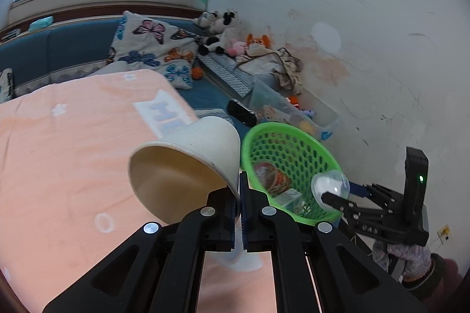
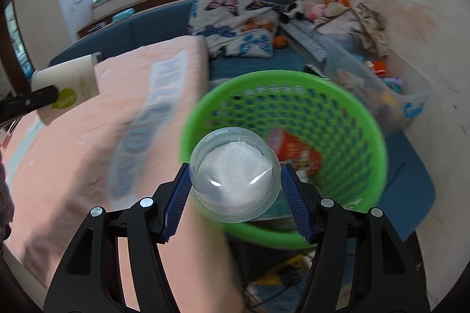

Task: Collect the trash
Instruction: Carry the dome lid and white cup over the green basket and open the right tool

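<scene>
- Left gripper (image 1: pixel 240 195): pinching the rim of a beige paper cup (image 1: pixel 182 169) between nearly closed jaws, the cup tipped on its side with its mouth facing back toward the camera.
- Right gripper (image 2: pixel 235 189): clamping a clear plastic cup (image 2: pixel 235 175) about half open, blue pads (image 2: pixel 176 195) pressing on both sides, something white showing inside.
- Just ahead of the left jaws, slightly right: hanging close beside the green basket (image 1: pixel 305 142), the paper cup not yet over the rim.
- Just ahead of the right jaws: holding the clear cup above the near rim of the basket, seemingly ready to drop.
- Inside the basket, beyond both jaws: already lying there, a red printed wrapper (image 2: pixel 296 151) and a small carton (image 1: pixel 289 197), so some trash looks collected.
- Left to do, by judgement: carrying both cups over the opening and letting go, the clear cup likely first.
- Below and left of the jaws: spreading out, a pink blanket (image 1: pixel 58 151) with no other trash visible on it.
- Farther out: piling against the wall, a butterfly pillow (image 2: pixel 235 19), stuffed toys (image 1: pixel 223 31) and a clear storage bin (image 2: pixel 367 83); impossible telling whether any trash is hiding there.
</scene>
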Demonstrator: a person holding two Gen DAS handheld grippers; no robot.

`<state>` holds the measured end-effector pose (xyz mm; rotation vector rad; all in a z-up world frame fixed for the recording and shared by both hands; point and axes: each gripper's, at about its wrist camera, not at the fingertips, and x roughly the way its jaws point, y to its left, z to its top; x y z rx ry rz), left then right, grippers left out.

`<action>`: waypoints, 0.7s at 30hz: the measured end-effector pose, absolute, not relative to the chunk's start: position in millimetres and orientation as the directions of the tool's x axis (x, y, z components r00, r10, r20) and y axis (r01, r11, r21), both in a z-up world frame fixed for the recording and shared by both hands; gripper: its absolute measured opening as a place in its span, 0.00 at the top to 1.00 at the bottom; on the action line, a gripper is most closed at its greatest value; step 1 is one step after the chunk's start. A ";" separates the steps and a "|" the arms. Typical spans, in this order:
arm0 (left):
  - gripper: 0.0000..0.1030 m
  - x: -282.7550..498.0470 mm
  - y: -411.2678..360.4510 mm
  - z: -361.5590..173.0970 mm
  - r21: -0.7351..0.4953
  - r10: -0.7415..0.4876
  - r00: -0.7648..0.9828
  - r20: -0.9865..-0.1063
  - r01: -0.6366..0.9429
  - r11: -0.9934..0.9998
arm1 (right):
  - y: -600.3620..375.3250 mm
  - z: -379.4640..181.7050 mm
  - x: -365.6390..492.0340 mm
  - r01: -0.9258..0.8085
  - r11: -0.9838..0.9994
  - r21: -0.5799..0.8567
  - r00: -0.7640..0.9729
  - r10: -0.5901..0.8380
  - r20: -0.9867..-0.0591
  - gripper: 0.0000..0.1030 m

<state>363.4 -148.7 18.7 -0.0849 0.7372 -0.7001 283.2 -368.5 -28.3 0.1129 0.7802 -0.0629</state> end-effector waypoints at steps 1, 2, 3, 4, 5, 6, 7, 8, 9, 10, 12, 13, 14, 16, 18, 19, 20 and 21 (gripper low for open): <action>0.97 363.4 -155.3 19.3 -0.306 -0.618 0.521 -0.589 0.564 0.767 | -377.6 -28.0 284.7 0.113 0.991 0.074 0.707 -0.027 -0.707 0.39; 0.97 363.6 -161.2 19.8 -0.303 -0.621 0.516 -0.590 0.571 0.763 | -382.1 -28.0 285.0 0.122 0.990 0.073 0.705 -0.035 -0.708 0.39; 0.97 364.0 -168.7 20.6 -0.297 -0.623 0.512 -0.591 0.580 0.759 | -390.1 -28.4 286.3 0.137 0.988 0.075 0.702 -0.043 -0.710 0.39; 0.97 364.2 -174.8 21.3 -0.294 -0.625 0.508 -0.592 0.586 0.755 | -396.2 -29.5 287.6 0.147 0.986 0.080 0.699 -0.046 -0.714 0.39; 0.97 364.6 -180.4 21.6 -0.292 -0.628 0.504 -0.593 0.592 0.751 | -402.9 -30.3 288.8 0.157 0.984 0.085 0.696 -0.049 -0.716 0.39; 0.97 365.0 -187.6 22.0 -0.289 -0.630 0.499 -0.595 0.598 0.747 | -408.3 -31.0 290.5 0.167 0.982 0.091 0.694 -0.052 -0.718 0.39; 0.97 365.3 -192.8 22.4 -0.287 -0.632 0.496 -0.596 0.604 0.744 | -412.1 -31.7 291.9 0.173 0.981 0.093 0.692 -0.054 -0.720 0.39; 0.97 366.1 -200.0 22.7 -0.284 -0.634 0.490 -0.598 0.610 0.740 | -416.6 -32.8 293.3 0.182 0.979 0.090 0.690 -0.062 -0.721 0.39; 0.97 365.6 -205.2 22.8 -0.281 -0.635 0.486 -0.600 0.615 0.736 | -418.8 -33.0 294.2 0.189 0.978 0.085 0.689 -0.071 -0.721 0.39; 0.97 366.3 -211.2 22.9 -0.276 -0.635 0.483 -0.603 0.621 0.734 | -423.2 -34.7 295.5 0.197 0.977 0.082 0.684 -0.077 -0.725 0.39; 0.97 367.9 -222.8 23.4 -0.268 -0.635 0.475 -0.608 0.631 0.728 | -427.8 -36.1 297.8 0.202 0.976 0.083 0.680 -0.079 -0.729 0.39; 0.97 368.6 -228.2 23.4 -0.266 -0.636 0.471 -0.611 0.635 0.725 | -430.2 -36.5 297.8 0.207 0.975 0.080 0.680 -0.085 -0.728 0.39; 0.97 368.7 -231.8 23.3 -0.264 -0.637 0.468 -0.612 0.638 0.723 | -430.2 -36.5 297.8 0.207 0.975 0.080 0.680 -0.085 -0.728 0.39; 0.97 369.7 -242.9 23.0 -0.258 -0.638 0.460 -0.618 0.648 0.717 | -434.6 -35.9 298.5 0.212 0.974 0.080 0.683 -0.089 -0.725 0.35; 0.97 370.4 -250.2 21.7 -0.258 -0.641 0.451 -0.621 0.655 0.711 | -436.5 -35.6 298.2 0.215 0.973 0.082 0.684 -0.090 -0.724 0.35; 0.97 371.3 -254.9 21.2 -0.256 -0.641 0.447 -0.624 0.657 0.709 | -437.8 -35.2 297.9 0.214 0.973 0.088 0.686 -0.085 -0.722 0.35; 0.97 372.1 -259.2 20.8 -0.256 -0.641 0.444 -0.627 0.659 0.707 | -439.3 -34.8 296.9 0.214 0.972 0.093 0.688 -0.082 -0.721 0.35; 0.97 372.5 -263.4 20.6 -0.257 -0.642 0.440 -0.628 0.662 0.704 | -440.1 -34.4 295.8 0.216 0.972 0.091 0.689 -0.085 -0.720 0.35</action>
